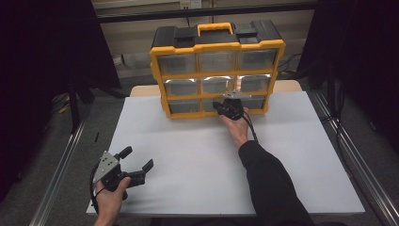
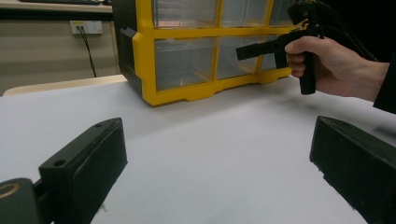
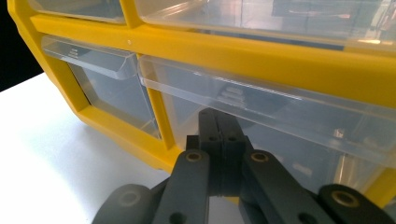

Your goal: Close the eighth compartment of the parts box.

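White tabletop board [image 1: 197, 160] fills the middle of the high view, with grey floor and metal rails [image 1: 61, 165] at either side and dark curtains in the upper corners.

Nearest, at the lower left of that view, the person's left hand [image 1: 110, 195] grips the black left gripper [image 1: 139, 165] low over the board, its grey three-cornered plate [image 1: 105, 165] facing up and its jaws spread wide, holding nothing. The left gripper view confirms this: one black jaw rises at the lower left and the other at the lower right, with bare white board between them.

Farther in, a black sleeve [image 1: 268, 183] runs from the bottom edge up to the right hand [image 1: 236, 127], which reaches forward at centre frame and holds the right gripper [image 1: 232, 104] against the bottom row of a yellow-framed plastic organiser cabinet with clear drawers [image 1: 217, 73], standing at the far edge of the board.

From the high view I cannot tell how the right jaws stand. The right gripper view settles it: the right gripper [image 3: 218, 135] has its jaws pressed together, gripping nothing, with the tips just under the lip of a clear plastic drawer [image 3: 280, 121]; whether they touch it is unclear. The left gripper view shows the right hand [image 2: 327, 65] side-on at the upper right.
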A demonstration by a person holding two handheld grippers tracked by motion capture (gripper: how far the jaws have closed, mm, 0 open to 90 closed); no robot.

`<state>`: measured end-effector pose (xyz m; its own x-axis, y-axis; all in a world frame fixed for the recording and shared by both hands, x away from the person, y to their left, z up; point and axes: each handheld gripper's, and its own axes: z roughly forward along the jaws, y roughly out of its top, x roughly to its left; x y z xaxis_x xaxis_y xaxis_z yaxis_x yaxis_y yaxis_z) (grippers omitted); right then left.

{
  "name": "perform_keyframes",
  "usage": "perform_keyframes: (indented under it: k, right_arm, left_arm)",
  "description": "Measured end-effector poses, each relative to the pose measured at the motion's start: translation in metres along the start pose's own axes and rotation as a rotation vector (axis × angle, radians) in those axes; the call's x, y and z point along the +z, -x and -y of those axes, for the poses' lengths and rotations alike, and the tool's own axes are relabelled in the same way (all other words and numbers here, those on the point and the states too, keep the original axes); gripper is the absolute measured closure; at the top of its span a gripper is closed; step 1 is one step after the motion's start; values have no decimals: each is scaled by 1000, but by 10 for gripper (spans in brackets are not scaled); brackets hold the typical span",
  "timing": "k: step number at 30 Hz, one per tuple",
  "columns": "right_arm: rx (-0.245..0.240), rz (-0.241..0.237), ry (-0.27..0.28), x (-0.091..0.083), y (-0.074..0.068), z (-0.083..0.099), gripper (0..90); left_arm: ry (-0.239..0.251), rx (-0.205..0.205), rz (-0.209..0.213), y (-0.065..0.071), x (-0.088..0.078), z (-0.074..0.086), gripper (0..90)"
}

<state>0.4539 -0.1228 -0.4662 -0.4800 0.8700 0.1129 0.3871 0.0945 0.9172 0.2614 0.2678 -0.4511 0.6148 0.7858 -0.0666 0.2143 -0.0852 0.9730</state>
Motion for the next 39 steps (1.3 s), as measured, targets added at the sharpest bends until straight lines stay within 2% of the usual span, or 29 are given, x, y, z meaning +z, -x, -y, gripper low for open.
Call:
perform_keyframes:
  k: [10,15,19,23,26,27,31,35,39]
  right_arm:
    - [-7,-2,3,-1,1,0,900]
    - [-3,-30,-10,-6,1,1,900]
    - [10,-43,10,-12,2,3,876]
    - [-10,-50,10,-19,0,6,788]
    - [-14,-62,15,-24,-1,8,688]
    - [-23,-65,19,-26,-1,8,649]
    - [-11,-74,26,-33,0,7,511]
    - [-21,-88,14,-38,-1,8,383]
    - [-22,-83,23,-45,0,7,256]
  left_arm:
    - [1,-4,-1,-1,0,0,37]
    - [2,-4,-3,-1,0,0,37]
    - [1,-5,-10,-1,-1,0,38]
    - [-4,-3,-11,-1,0,0,38]
    - [-11,3,-15,-1,0,0,38]
    - [-3,-6,-18,-1,1,0,38]
    - [-7,-7,-21,-1,1,0,38]
    - [-10,-10,-25,-1,1,0,38]
    - [-9,-10,-25,-1,1,0,37]
